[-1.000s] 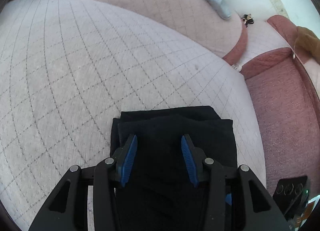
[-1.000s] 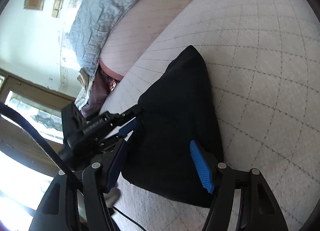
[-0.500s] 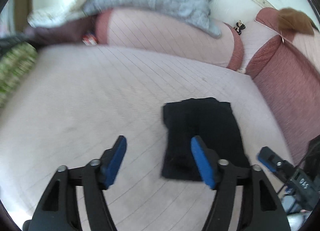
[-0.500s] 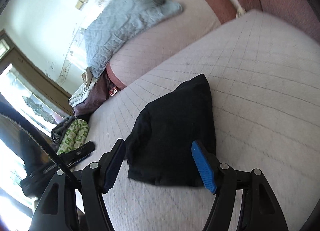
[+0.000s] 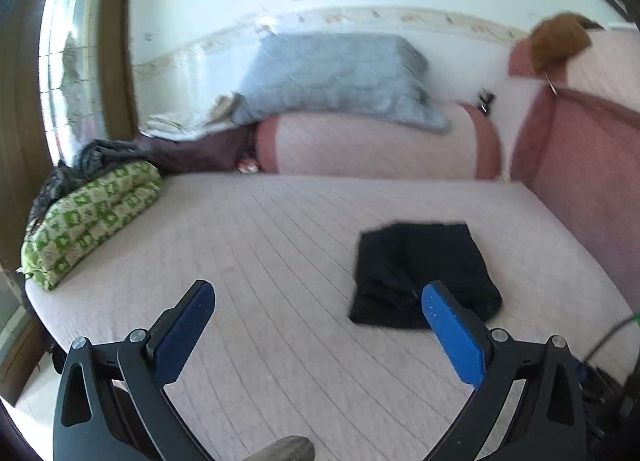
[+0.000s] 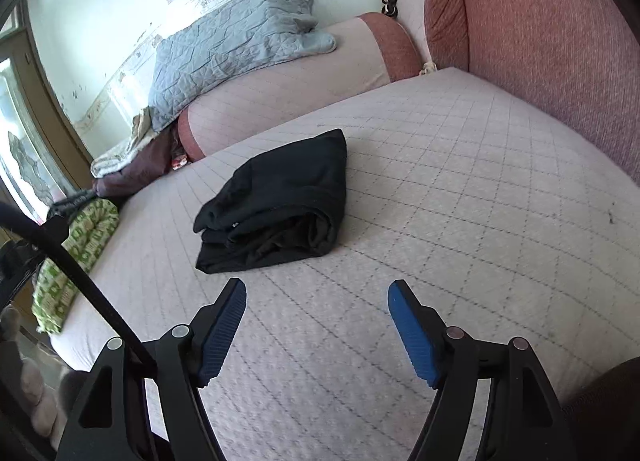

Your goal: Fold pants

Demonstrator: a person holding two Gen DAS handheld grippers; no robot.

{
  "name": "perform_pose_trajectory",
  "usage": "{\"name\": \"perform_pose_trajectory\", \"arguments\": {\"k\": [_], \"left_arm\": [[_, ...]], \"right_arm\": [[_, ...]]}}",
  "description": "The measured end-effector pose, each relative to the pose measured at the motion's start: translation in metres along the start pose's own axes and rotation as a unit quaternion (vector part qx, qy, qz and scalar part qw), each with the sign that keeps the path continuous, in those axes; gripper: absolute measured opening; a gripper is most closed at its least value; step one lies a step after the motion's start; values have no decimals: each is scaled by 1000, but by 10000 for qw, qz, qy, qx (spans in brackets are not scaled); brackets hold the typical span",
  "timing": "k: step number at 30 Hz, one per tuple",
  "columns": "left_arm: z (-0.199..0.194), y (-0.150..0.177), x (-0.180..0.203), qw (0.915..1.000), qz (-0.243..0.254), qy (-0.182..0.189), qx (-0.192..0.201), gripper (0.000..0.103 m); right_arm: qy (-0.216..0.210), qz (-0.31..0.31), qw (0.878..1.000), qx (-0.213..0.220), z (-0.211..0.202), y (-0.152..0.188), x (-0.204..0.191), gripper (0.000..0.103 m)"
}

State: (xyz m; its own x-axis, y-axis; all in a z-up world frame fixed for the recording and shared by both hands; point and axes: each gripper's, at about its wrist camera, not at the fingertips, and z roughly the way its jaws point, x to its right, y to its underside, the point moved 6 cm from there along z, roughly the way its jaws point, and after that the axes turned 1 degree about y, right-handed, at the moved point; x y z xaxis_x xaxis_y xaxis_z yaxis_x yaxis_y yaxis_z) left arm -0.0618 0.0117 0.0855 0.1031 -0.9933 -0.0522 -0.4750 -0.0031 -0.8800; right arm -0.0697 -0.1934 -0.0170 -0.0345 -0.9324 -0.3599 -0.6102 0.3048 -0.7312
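The black pants lie folded into a compact bundle on the quilted pale seat. In the right wrist view the same pants rest ahead and left of the fingers, folded edges facing me. My left gripper hovers back from the bundle, jaws opening wide, nothing between them; its right blue pad overlaps the pants' near edge only in the picture. My right gripper is also pulled back over bare seat, jaws opening, holding nothing.
A green patterned cushion with dark cloth lies at the seat's left end. A grey quilt drapes over the back bolster. The pink armrest rises at the right. A black cable crosses the right wrist view.
Both grippers have let go of the pants and drawn back and upward. The left jaws have spread much wider; the right ones a little. The bundle stays folded on the seat.
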Motion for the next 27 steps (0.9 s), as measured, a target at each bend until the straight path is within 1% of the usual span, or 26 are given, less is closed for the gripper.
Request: {"name": "perform_pose_trajectory", "arguments": {"k": [2,5,13,19,27], "left_arm": [[6,8,5,9995,-45,153,-269,103],[15,20,8,9973,-188,288,-642,103],[31,42,26,9913,-102,538,-1198,103],[36,52,34,9894,-19,589,-1327,103],[45,59,33,9862,-12,640,-1526,103]], "right_arm": [[62,-16,10000,-37,1,2,3,79],[82,42,9999,-111,3,5,5,79],[7,53,9997,-244,9,9,3,81],[37,-30,9995,-311,15,11,-1,82],[122,-128,9989,-423,23,16,-5,82]]}}
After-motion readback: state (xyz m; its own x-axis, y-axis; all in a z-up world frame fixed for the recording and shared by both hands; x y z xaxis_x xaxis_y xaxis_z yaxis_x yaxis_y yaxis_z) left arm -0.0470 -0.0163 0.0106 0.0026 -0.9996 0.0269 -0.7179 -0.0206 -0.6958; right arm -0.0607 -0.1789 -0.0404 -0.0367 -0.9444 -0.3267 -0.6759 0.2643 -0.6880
